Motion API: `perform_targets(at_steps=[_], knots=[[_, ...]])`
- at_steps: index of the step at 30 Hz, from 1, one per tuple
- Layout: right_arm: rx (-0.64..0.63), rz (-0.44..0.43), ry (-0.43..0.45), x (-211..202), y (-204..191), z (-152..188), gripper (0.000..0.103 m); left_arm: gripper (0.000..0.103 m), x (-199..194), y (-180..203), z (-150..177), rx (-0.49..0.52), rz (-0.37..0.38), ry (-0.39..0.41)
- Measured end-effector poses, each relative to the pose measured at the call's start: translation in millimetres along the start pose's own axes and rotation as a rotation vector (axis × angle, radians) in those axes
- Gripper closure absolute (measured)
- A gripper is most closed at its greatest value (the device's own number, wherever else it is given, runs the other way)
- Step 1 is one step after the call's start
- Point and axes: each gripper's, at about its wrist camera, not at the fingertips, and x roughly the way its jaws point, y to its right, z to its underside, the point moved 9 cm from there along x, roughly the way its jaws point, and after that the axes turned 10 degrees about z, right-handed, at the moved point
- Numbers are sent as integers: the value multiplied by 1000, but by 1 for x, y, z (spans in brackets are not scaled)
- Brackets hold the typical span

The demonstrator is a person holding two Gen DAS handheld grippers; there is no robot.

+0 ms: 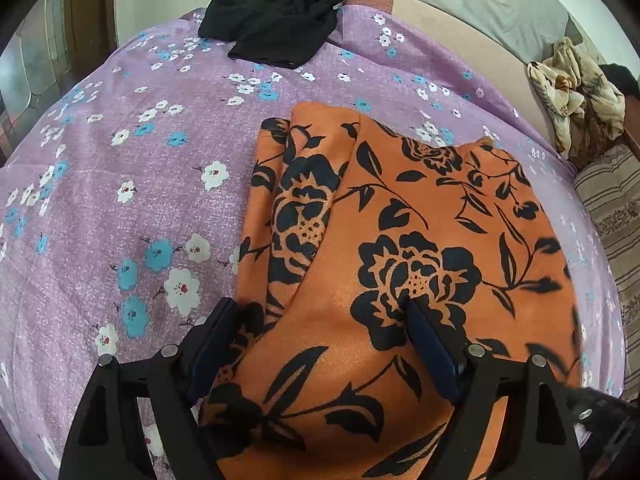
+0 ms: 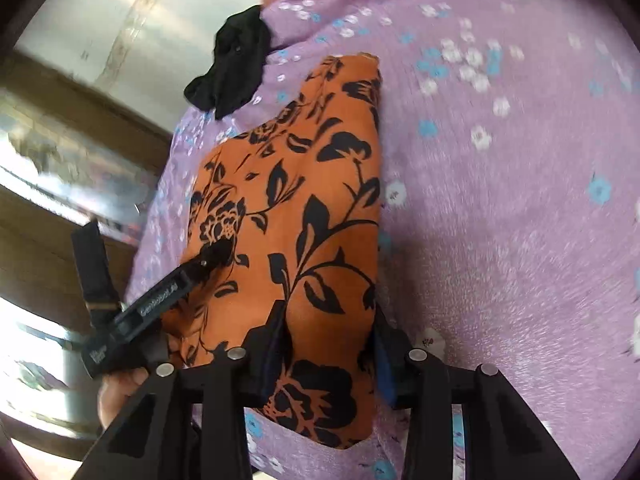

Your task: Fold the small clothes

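An orange garment with black flowers [image 1: 400, 240] lies partly folded on the purple flowered sheet [image 1: 120, 200]. My left gripper [image 1: 320, 308] is open, its fingers spread over the garment's near edge, pressing on the cloth. In the right wrist view the same garment [image 2: 312, 200] lies lengthwise. My right gripper [image 2: 328, 328] is open with a bulge of the orange cloth between its fingers. The left gripper [image 2: 212, 256] shows in that view, resting on the garment's left side. A crumpled black garment [image 1: 276, 20] lies at the far edge of the sheet; it also shows in the right wrist view [image 2: 236, 64].
A crumpled cream patterned cloth [image 1: 576, 92] lies at the far right beside a striped cushion [image 1: 616, 208]. A grey pillow [image 1: 488, 4] is at the back. The bed's left edge drops off toward wooden furniture [image 2: 60, 240].
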Motion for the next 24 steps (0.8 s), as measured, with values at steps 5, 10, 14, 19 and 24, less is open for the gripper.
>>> perform_targets(at_steps=[5, 10, 14, 19, 24], knots=[[137, -110, -15, -9, 14, 1, 37, 16, 0, 0, 0, 2, -2, 9], [93, -121, -26, -7, 0, 6, 37, 16, 1, 0, 0, -1, -6, 7], [40, -71, -47, 1, -2, 10, 74, 16, 1, 0, 0, -2, 0, 5], [43, -75, -73, -3, 4, 10, 63, 16, 2, 0, 0, -6, 4, 1], [101, -121, 37, -27, 10, -28, 33, 16, 3, 0, -1, -11, 5, -6]])
